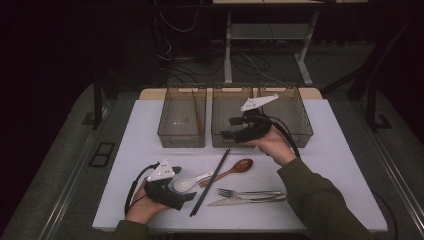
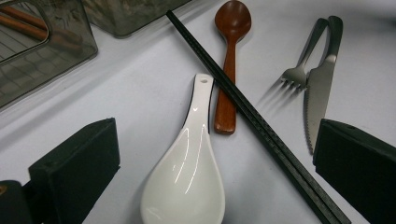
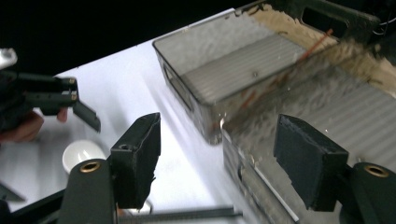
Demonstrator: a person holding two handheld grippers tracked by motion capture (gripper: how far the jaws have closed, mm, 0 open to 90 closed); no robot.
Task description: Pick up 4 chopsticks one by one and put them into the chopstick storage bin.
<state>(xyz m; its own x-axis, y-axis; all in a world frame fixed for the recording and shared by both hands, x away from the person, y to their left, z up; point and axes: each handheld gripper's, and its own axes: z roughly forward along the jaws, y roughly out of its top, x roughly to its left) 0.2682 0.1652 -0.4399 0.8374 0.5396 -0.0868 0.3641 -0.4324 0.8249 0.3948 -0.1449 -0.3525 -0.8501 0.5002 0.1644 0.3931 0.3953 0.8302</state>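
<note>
You are looking at a dim room in the high view: the floor and far wall sink into near black, while the white table (image 1: 330, 150) catches light from above and stands out as the one bright patch. Shadows under the cutlery there are soft and short. In the left gripper view the white spoon (image 2: 187, 182) shows streaks of glare on its bowl, the fork (image 2: 299, 70) throws a faint shadow to its left, and focus is sharp. In the right gripper view the mesh baskets (image 3: 243, 79) are smeared by motion blur, and the table glares white.
</note>
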